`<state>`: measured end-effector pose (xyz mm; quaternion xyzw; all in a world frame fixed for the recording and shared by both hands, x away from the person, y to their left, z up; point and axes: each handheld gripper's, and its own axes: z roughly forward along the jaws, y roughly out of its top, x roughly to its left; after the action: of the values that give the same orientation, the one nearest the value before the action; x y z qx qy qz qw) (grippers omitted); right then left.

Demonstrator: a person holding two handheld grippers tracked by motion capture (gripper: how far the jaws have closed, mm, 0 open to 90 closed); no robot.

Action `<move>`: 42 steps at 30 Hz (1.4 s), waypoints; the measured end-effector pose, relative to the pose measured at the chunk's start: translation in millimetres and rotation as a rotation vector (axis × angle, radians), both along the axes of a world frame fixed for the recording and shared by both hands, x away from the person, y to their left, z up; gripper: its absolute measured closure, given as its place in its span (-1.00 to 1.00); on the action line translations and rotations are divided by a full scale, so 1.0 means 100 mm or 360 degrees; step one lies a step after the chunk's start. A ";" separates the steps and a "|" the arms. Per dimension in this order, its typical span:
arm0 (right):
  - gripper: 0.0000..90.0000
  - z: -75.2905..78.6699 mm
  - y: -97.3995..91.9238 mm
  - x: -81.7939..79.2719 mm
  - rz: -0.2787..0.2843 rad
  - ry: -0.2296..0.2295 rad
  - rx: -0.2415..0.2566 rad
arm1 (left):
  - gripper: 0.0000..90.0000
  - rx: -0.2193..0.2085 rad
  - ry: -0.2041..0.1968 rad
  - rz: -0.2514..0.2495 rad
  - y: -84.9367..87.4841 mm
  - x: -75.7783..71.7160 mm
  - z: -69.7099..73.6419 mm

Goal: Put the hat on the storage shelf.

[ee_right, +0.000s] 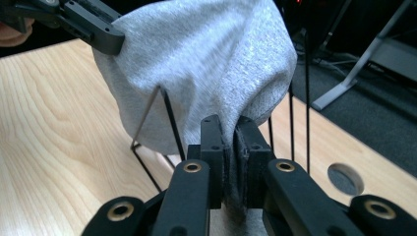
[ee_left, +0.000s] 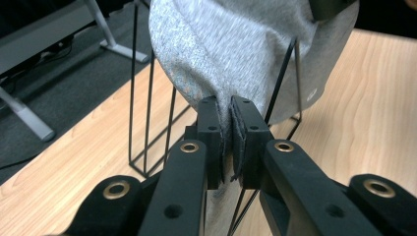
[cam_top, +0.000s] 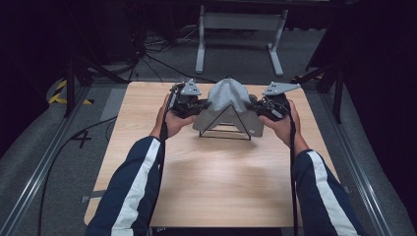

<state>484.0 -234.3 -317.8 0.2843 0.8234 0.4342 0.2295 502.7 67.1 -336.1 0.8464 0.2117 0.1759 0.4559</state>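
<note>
One wooden bench [cam_top: 206, 172] carries everything, largest thing in frame, light grain, sitting on grey floor with rails either side. One grey garment [cam_top: 227, 101], soft knit, looks like a small top or cap-like piece, cannot tell which, sits draped over one black wire rack [cam_top: 225, 129] at about 12 o'clock from bench centre. Rack is a triangular wire frame, standing upright on the bench; cloth hangs over its peak so it spreads down both slopes, judged as being pulled down to seat it on the frame.

Two grippers, one per hand. Left gripper [cam_top: 200, 105] is at 9 o'clock of the garment, jaws pinched narrow on a fold of the cloth's edge; the left gripper view shows fabric squeezed between the pads [ee_left: 211, 132], wire leg just beside. Right gripper [cam_top: 253, 109] is at 3 o'clock of the garment, likewise clamped tight on grey fabric, seen between the pads [ee_right: 246, 147] in the right gripper view. Holding opposite edges keeps the cloth taut and level across the rack, likely so it settles evenly.

Two hands, two sleeved forearms, dark blue with a white stripe, enter from 6 o'clock. Two grey three-cornered plates top the grippers. One round hole [ee_right: 345, 179] in the bench sits at 4 o'clock in the right gripper view.
</note>
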 end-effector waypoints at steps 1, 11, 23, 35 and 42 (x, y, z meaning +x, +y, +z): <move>0.87 -0.04 0.00 0.00 0.0000 0.0017 -0.0004 | 0.86 -0.0001 0.0017 0.0007 -0.01 0.00 -0.03; 0.87 -0.36 0.03 0.04 -0.0014 0.0107 -0.0054 | 0.86 0.0112 0.0033 0.0036 -0.04 0.02 -0.27; 0.87 -0.62 0.00 0.10 -0.0073 0.0178 -0.0078 | 0.86 0.0161 0.0110 0.0055 -0.09 0.06 -0.53; 0.82 -0.71 -0.04 0.09 -0.0129 0.0188 -0.0073 | 0.86 0.0154 0.0120 0.0069 -0.13 0.04 -0.64; 0.75 -0.63 -0.09 0.00 -0.0143 0.0148 -0.0083 | 0.82 0.0164 0.0075 0.0098 0.03 -0.06 -0.51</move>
<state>484.2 -243.7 -381.1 0.3348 0.8306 0.3882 0.2175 496.3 70.1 -387.2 0.8658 0.2389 0.1804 0.4009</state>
